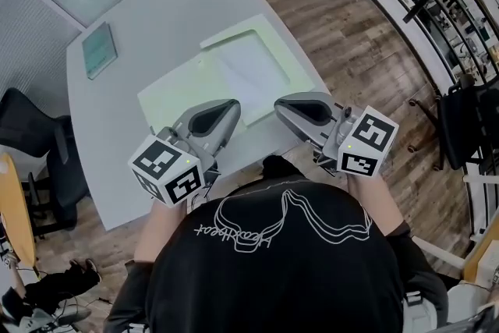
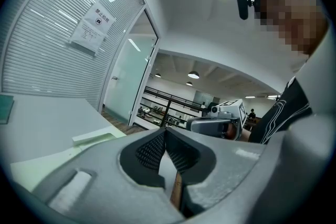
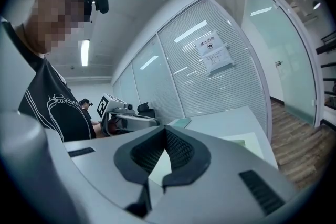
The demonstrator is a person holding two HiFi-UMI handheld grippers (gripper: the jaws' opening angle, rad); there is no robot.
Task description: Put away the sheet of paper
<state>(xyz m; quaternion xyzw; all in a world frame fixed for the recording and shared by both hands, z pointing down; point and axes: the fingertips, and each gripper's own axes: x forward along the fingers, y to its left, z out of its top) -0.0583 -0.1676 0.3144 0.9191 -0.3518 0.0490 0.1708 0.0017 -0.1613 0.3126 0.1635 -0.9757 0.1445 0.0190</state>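
**Head view.** The green folder lies open in the middle of the grey surface. The folder's right side comes close to the right edge of the surface. Past that edge is the wood floor. Left of the folder the surface is bare, all the way to a teal book near the far left corner. The sheet of paper lies flat in the right half of the folder. The left tool hangs over the near left part of the folder. The right tool hangs over the folder's near right corner. Both are on the near side of the paper and apart from it.

**Left gripper view.** The left tool's jaws are pressed together tip to tip, and nothing is between them. The folder lies low on the left. The right tool is just past the tips.

**Right gripper view.** The right tool's jaws are pressed together too, and they hold nothing. The folder lies to the right on the surface. The teal book is farther back than the folder. The left tool is on the left.
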